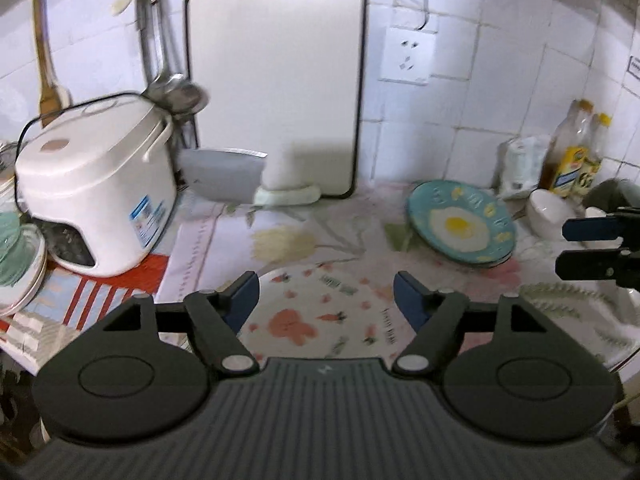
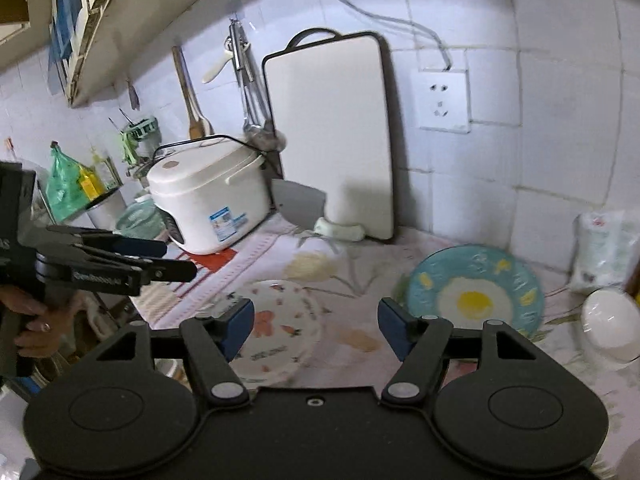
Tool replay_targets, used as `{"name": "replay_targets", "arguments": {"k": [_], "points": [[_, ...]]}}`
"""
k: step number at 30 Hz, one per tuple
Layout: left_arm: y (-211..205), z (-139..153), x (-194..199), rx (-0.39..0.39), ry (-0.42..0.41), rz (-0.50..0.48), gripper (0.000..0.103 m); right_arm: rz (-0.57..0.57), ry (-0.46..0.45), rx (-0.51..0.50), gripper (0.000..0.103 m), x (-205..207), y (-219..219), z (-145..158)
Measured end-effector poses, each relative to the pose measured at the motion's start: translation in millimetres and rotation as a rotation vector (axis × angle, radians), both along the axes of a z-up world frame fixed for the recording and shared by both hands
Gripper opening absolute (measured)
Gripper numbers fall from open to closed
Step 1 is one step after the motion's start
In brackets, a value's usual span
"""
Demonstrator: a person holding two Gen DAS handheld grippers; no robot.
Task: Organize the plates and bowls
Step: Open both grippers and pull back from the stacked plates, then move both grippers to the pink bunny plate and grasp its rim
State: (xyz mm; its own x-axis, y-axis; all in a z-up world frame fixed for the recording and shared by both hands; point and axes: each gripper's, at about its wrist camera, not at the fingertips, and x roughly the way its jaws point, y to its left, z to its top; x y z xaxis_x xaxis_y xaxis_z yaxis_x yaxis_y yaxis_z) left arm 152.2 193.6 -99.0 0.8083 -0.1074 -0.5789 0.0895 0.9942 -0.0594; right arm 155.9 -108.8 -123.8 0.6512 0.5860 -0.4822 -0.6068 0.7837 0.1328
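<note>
Dim, bluish indoor light, soft motion blur throughout, strong fisheye bending and perhaps darkened corners.

White plate with carrot and rabbit prints lies flat on the tabletop. Blue plate with a fried-egg picture lies well apart, tilted, one edge raised. White bowl stands beside it, tipped.

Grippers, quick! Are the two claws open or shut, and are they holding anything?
Left gripper: open, holding nothing; a white carrot-print plate lies beyond it.
Right gripper: open, holding nothing.
</note>
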Motion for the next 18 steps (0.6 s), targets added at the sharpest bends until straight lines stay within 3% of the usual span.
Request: {"name": "replay_targets", "arguments": {"k": [12, 18], "points": [[40, -53, -5, -0.075, 0.063, 0.057, 0.078, -0.003, -0.005, 0.066, 0.073, 8, 51, -50], [49, -74, 3, -0.084, 0.079, 0.082, 0.076, 0.017, 0.024, 0.006, 0.073, 26, 72, -71]]}}
